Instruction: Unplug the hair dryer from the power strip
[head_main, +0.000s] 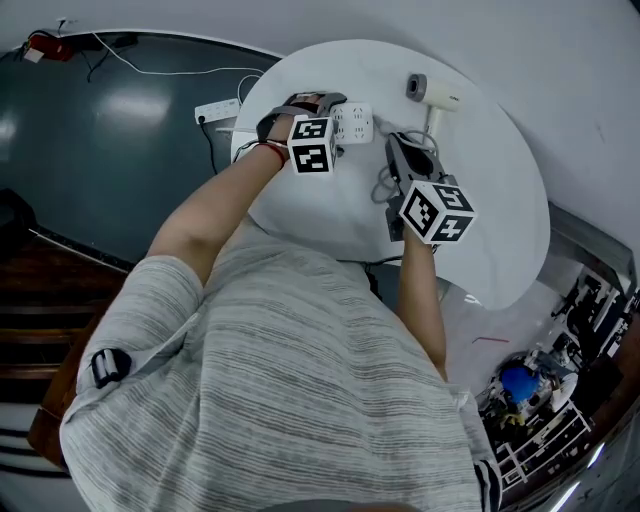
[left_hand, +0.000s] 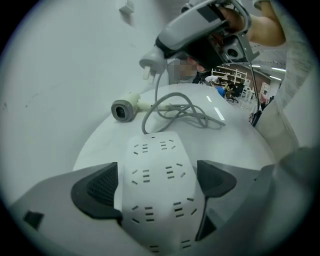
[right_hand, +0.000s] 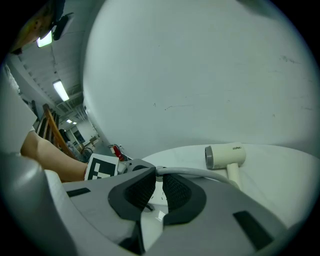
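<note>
From the head view, a round white table (head_main: 500, 200) carries everything. The left gripper (head_main: 335, 118) reaches to the far left edge, where the white power strip (head_main: 353, 123) lies. The right gripper (head_main: 405, 152) hangs over the middle, above a loose grey cord (head_main: 383, 183). The hair dryer (head_main: 431, 92) lies near the far edge, well apart from the strip.

In the left gripper view, the left gripper (left_hand: 157, 182) is clamped on the strip (left_hand: 152, 150), one pad against each long side. Every socket that shows is empty. The plug (left_hand: 148, 62) hangs in the air in the other gripper, prongs bare, and the cord (left_hand: 180, 109) lies looped on the table beside the dryer (left_hand: 125, 109).

In the right gripper view, the right gripper (right_hand: 159, 187) is closed tight on the plug (right_hand: 158, 196). The cream dryer (right_hand: 225, 156) has a small grey word on its barrel, too small to read.
</note>
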